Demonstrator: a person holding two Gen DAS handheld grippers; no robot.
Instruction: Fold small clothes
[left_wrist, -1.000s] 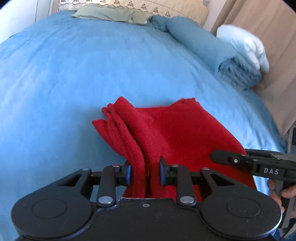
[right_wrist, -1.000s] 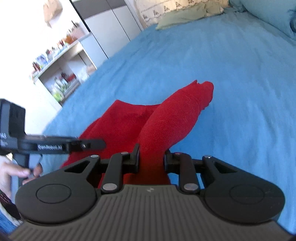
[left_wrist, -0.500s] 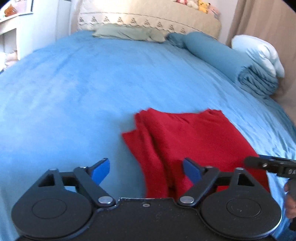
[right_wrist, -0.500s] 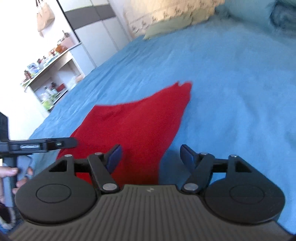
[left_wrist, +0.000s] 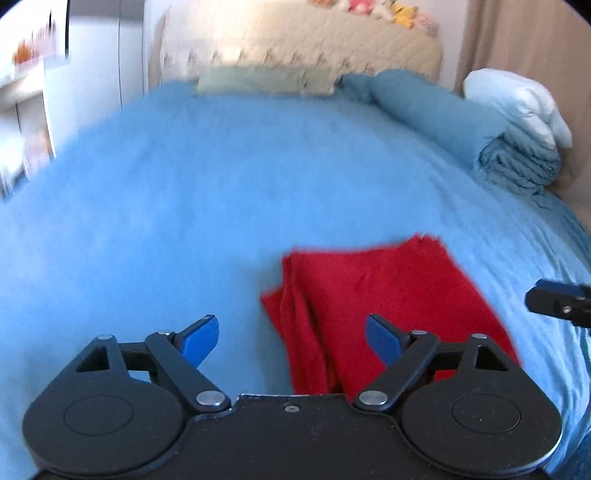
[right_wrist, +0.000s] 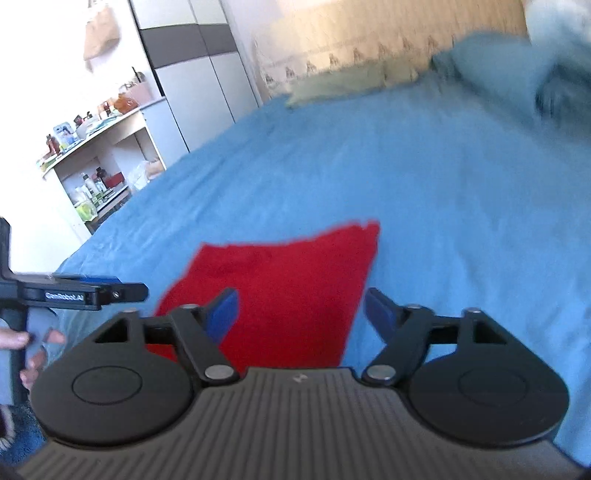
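Lying flat on the blue bedspread (left_wrist: 184, 206), the folded red cloth (left_wrist: 388, 295) rests free of both tools. Left gripper (left_wrist: 291, 338) has just been opening and stands wide above its near edge, nothing pinched. Right gripper (right_wrist: 301, 312) likewise has just spread wide, pads clear of the cloth
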